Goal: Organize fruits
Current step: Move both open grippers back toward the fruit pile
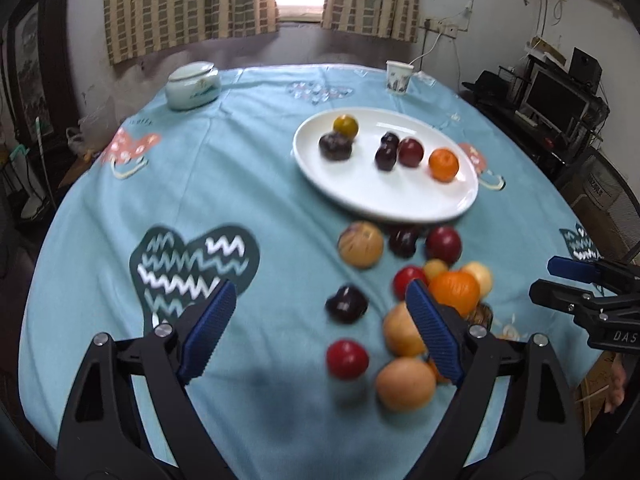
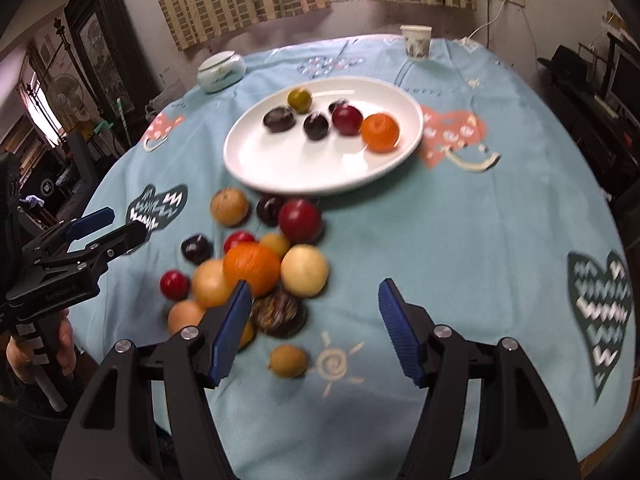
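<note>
While both hand-held grippers hang above the round table under its light blue patterned cloth [image 1: 248, 184], nothing sits between either pair of blue ribbed pads. At the far left of the table stands a squat pale green ceramic jar with a lid [image 1: 193, 85], well apart from everything else. Nearer, the left gripper [image 1: 318, 300] has its jaws spread wide and empty above the cloth, with a dark heart print with white zigzags [image 1: 192, 264] by its left finger and the fruit heap by its right one. Between those fingers, lower on the cloth, lie a dark purple plum [image 1: 346, 303] and a small red plum [image 1: 347, 359]. Just right of them comes the loose heap of fruit: a tan round pear [image 1: 361, 244], a large bright orange [image 1: 454, 291], a deep red plum [image 1: 443, 245], and several pale yellow-brown pears touching one another. Beyond the heap, just beside its far edge, sits the white oval ceramic plate [image 1: 384, 196], which already carries a greenish-yellow fruit [image 1: 345, 125], three dark plums, one red plum and a small orange tangerine [image 1: 444, 165]. A white printed paper cup [image 1: 398, 77] stands at the far edge behind the plate. Farthest right, the right gripper [image 2: 314, 294] holds its jaws apart and empty, its left finger over the heap's near edge beside a mottled brown fruit [image 2: 278, 312], its right finger above bare cloth.
</note>
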Tool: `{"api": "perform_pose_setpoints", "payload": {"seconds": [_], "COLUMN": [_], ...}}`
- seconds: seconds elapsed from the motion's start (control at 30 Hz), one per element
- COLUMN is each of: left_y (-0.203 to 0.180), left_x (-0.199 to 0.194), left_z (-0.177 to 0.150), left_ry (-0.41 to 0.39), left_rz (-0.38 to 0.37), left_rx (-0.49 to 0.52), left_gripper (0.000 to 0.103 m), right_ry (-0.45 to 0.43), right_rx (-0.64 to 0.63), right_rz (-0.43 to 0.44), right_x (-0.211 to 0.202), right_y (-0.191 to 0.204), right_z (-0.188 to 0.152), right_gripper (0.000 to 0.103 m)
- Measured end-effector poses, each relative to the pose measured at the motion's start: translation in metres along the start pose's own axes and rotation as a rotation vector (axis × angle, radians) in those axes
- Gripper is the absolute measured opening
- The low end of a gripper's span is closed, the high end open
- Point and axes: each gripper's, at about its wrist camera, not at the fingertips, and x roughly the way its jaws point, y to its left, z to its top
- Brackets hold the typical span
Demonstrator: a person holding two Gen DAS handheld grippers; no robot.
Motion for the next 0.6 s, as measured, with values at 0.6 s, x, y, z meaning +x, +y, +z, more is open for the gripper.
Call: {"api": "perform_pose_setpoints", "payload": {"seconds": [0.6], "left_y": [0.04], "left_x": [-0.002], "left_z": [-0.028], "left_ry": [0.047], "left_rz": [0.003], "left_rx": [-0.082], "left_gripper": [0.088], "right_ry": [0.03], "right_rx": [-0.064], "right_rz": [-0.05], "right_x": [0.029], "right_y": [0.028], "right_z": [0.004], "right_gripper": [0.066]}}
